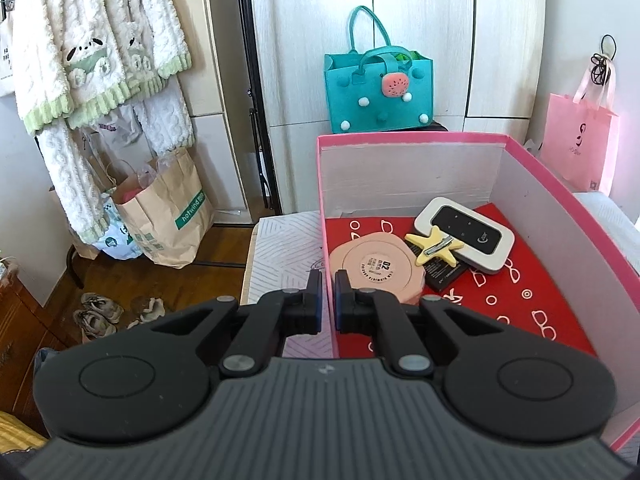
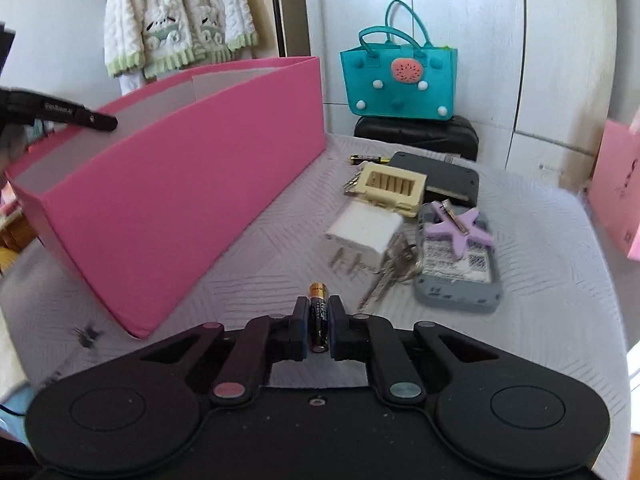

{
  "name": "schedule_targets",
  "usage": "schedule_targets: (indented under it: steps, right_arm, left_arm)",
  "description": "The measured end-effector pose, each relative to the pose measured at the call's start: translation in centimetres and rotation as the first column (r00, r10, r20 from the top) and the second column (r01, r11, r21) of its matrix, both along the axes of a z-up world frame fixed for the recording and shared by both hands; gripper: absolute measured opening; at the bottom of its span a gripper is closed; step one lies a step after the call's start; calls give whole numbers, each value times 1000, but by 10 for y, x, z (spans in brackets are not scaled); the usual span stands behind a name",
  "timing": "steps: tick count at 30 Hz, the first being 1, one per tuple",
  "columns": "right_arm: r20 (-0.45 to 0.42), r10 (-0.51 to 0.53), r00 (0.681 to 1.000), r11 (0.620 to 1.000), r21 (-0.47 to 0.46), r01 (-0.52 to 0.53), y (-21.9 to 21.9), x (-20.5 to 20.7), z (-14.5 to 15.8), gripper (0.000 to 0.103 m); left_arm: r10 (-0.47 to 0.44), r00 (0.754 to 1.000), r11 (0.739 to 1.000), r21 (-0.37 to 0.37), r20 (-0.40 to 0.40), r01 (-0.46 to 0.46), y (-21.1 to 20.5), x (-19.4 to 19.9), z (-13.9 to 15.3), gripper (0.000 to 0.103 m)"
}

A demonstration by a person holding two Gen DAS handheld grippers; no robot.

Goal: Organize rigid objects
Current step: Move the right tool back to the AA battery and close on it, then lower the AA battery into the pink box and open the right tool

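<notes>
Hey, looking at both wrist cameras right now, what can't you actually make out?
- Left wrist view: the near corner of the pink box floor is hidden by the left tool.
- Left wrist view: the round pink case label print is too small to read.
- Right wrist view: the box's inside is hidden by its own wall.
- Right wrist view: the battery lower end sits between the right tool pads; the keys are blurred.

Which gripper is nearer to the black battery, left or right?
Right. The right gripper is shut on the battery; the left gripper clamps the pink box wall, away from it.
</notes>
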State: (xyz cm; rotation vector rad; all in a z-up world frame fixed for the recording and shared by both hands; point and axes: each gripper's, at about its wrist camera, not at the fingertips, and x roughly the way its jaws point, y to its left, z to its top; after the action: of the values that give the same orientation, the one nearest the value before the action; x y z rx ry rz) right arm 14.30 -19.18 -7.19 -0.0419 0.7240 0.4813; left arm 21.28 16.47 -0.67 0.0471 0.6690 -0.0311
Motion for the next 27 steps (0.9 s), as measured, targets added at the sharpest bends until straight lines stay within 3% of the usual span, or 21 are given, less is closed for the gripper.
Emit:
schedule_targets:
  steps: [4, 9, 12, 16, 22, 27]
  right_arm:
    - [9, -21, 1000, 999, 29, 21, -3, -3, 10, 12]
    - [74, 0, 997, 995, 98, -7, -6, 0, 53, 12]
    - [141, 53, 989, 988, 136, -72, 2, 5, 86, 12]
    - [152, 160, 975, 967, 172, -186, 28, 25, 121, 12]
    - [14, 386, 922, 916, 117, -385, 100, 77, 132, 12]
    - [-140, 477, 867, 869, -71, -490, 159, 99, 97, 12]
  left_arm:
    - [-9, 1000, 999, 33, -5, 10, -5, 1, 0, 6]
    - [-19, 1000, 998, 61, -14, 20, -9, 0, 0, 5]
    - [-17, 1000, 998, 63, -10, 18, -11, -1, 0, 5]
    - [-10, 1000, 998, 54, -11, 11, -8, 0, 0, 6]
    - [-4, 1000, 1000, 29, -9, 4, -4, 0, 0, 6]
    - [0, 1000, 999, 41, -10, 0, -4, -1, 0, 6]
